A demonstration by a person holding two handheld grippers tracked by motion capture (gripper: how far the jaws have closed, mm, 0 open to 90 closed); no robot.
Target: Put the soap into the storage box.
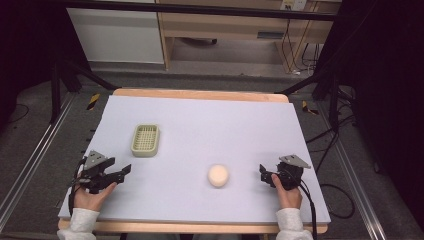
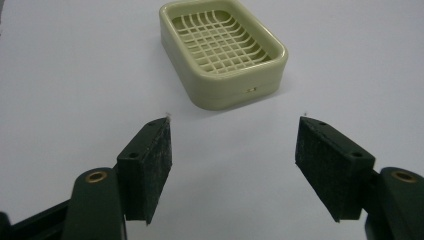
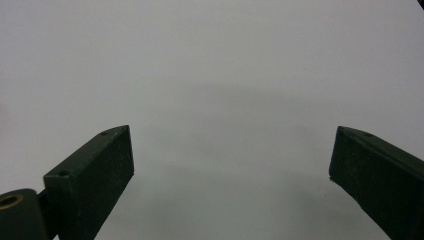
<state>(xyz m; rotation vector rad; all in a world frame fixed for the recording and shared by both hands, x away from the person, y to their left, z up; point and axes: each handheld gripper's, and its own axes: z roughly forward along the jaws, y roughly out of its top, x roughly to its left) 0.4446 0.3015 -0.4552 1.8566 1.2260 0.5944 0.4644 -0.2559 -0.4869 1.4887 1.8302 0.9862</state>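
Work has hardly begun, judging by how things lie. On the pale sheet covering the table [image 1: 200,210], a round cream bar of soap [image 1: 218,175] sits right of centre in the lower part of the high view, bare and untouched. The pale green soap dish [image 1: 145,140], a rectangular tray with a slotted grid floor, rests left of centre, well apart from the soap and empty.

Near the lower left of the high view, the left gripper [image 1: 124,171] hovers below and left of the dish; in the left gripper view its jaws stand spread with nothing between them, and the soap dish [image 2: 223,51] lies ahead, near the top of that frame. At the lower right of the high view, the right gripper [image 1: 263,172] sits just right of the soap, pointing toward it but not touching; the right gripper view shows its jaws wide apart over bare sheet.

Nothing is held by either hand. As a judgement, everything remains: closing on the soap, carrying it leftward across the sheet, and setting it into the dish.
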